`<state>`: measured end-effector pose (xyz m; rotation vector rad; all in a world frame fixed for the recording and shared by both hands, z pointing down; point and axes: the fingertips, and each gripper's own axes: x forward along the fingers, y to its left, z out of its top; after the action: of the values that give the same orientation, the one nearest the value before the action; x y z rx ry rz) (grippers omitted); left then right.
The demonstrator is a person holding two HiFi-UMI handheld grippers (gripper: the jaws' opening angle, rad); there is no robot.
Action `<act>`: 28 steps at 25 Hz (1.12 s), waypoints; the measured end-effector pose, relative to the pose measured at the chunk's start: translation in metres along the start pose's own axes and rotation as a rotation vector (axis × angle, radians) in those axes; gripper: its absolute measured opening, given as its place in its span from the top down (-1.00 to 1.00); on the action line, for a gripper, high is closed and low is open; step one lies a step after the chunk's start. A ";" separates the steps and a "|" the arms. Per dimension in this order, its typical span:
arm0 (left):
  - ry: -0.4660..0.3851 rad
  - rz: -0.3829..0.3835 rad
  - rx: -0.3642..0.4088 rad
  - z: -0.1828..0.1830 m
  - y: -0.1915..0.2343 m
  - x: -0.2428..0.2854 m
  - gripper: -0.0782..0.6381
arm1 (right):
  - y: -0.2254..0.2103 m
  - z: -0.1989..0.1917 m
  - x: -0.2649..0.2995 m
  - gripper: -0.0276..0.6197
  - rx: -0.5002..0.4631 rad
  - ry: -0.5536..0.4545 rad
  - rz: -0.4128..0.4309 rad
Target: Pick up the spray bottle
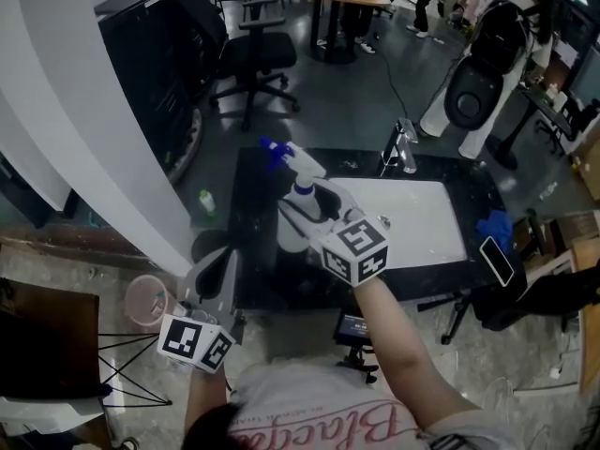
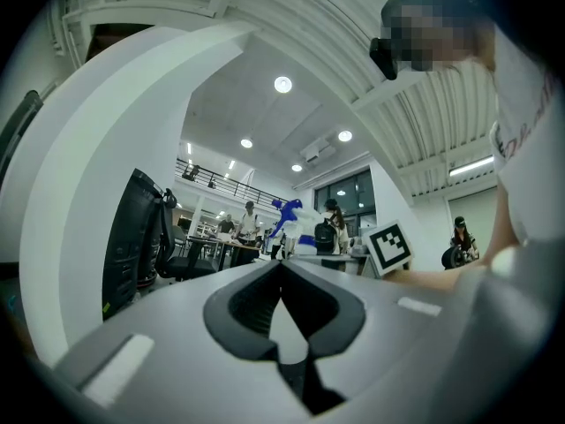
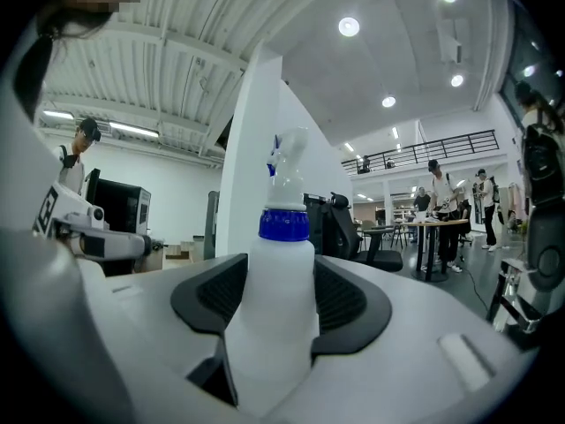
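The spray bottle [image 1: 292, 216] is white with a blue collar and a blue and white trigger head. It is held up above the left part of the black table [image 1: 251, 251]. My right gripper [image 1: 314, 209] is shut on its body; in the right gripper view the spray bottle [image 3: 275, 307] fills the gap between the jaws, upright, head on top. My left gripper [image 1: 217, 272] hangs low at the table's near left corner, jaws together with nothing between them. From the left gripper view the spray bottle [image 2: 296, 223] shows small and far off.
A white sink basin [image 1: 412, 223] with a chrome tap [image 1: 401, 148] fills the table's right half. A blue cloth [image 1: 495, 228] and a phone [image 1: 496, 261] lie at the right edge. A white curved wall [image 1: 84, 129] stands left. An office chair [image 1: 248, 64] stands beyond.
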<state>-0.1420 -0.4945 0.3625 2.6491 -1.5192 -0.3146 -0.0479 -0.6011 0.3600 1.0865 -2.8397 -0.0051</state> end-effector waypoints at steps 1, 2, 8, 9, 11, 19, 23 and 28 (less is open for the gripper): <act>-0.004 -0.005 0.001 0.002 -0.001 0.001 0.79 | 0.002 0.010 -0.006 0.19 -0.001 -0.016 0.003; -0.008 -0.010 0.001 0.004 -0.002 0.002 0.79 | 0.004 0.021 -0.013 0.19 0.000 -0.033 0.005; -0.042 -0.040 0.021 0.015 -0.033 0.001 0.79 | 0.016 0.071 -0.081 0.19 0.029 -0.124 0.011; -0.051 -0.044 0.025 0.017 -0.038 0.000 0.79 | 0.019 0.077 -0.093 0.19 0.039 -0.137 0.015; -0.069 -0.054 0.030 0.021 -0.038 -0.002 0.79 | 0.027 0.087 -0.107 0.19 0.060 -0.159 0.024; -0.126 -0.099 0.056 0.052 -0.041 -0.001 0.79 | 0.046 0.118 -0.122 0.18 0.063 -0.211 0.055; -0.140 -0.114 0.067 0.057 -0.048 -0.002 0.79 | 0.051 0.114 -0.119 0.18 0.037 -0.203 0.039; -0.144 -0.118 0.078 0.064 -0.057 0.002 0.79 | 0.045 0.102 -0.115 0.18 0.050 -0.173 0.033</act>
<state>-0.1064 -0.4650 0.2905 2.8397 -1.4439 -0.4730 -0.0023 -0.4943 0.2496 1.0989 -3.0266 -0.0266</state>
